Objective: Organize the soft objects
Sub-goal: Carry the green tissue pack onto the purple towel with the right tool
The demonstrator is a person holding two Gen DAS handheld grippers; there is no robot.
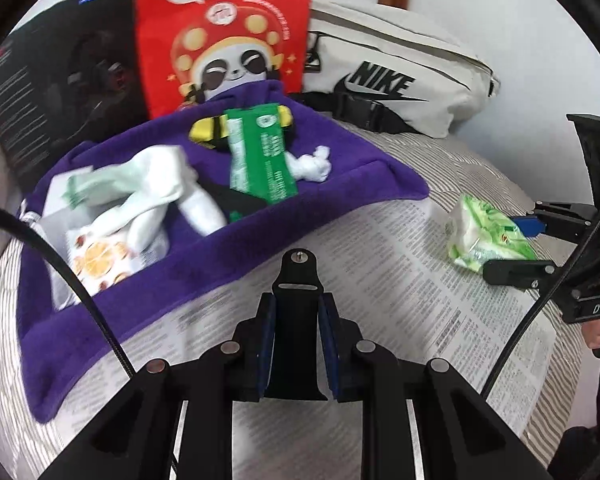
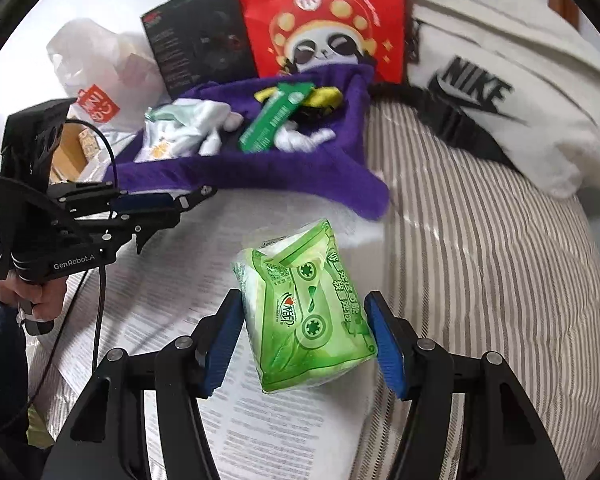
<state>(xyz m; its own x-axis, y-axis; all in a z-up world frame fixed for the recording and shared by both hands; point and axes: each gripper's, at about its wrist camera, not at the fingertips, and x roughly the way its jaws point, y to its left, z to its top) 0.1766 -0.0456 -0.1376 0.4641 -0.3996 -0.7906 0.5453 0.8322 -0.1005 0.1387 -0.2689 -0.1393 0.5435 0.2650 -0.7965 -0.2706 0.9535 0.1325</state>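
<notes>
A green tissue pack (image 2: 308,312) sits between the blue pads of my right gripper (image 2: 304,298), which press on both of its sides just over a printed paper sheet (image 2: 260,420). In the left wrist view the same tissue pack (image 1: 484,236) shows at the right, in the right gripper (image 1: 502,246). My left gripper (image 1: 299,300) is shut on a black strap-like piece (image 1: 299,276) with a slot and a metal stud that sticks out past the fingertips. Behind it lies a purple fabric tray (image 1: 220,256) holding white socks (image 1: 152,188), a green packet (image 1: 260,160) and a yellow-and-black item (image 1: 204,130).
A red paper bag with a panda (image 1: 224,28) stands behind the tray, beside a black box (image 1: 60,80). A white Nike waist bag (image 1: 400,76) lies at the back right, a white plastic bag (image 2: 96,72) at the back left. Striped bedding (image 2: 480,260) lies under everything.
</notes>
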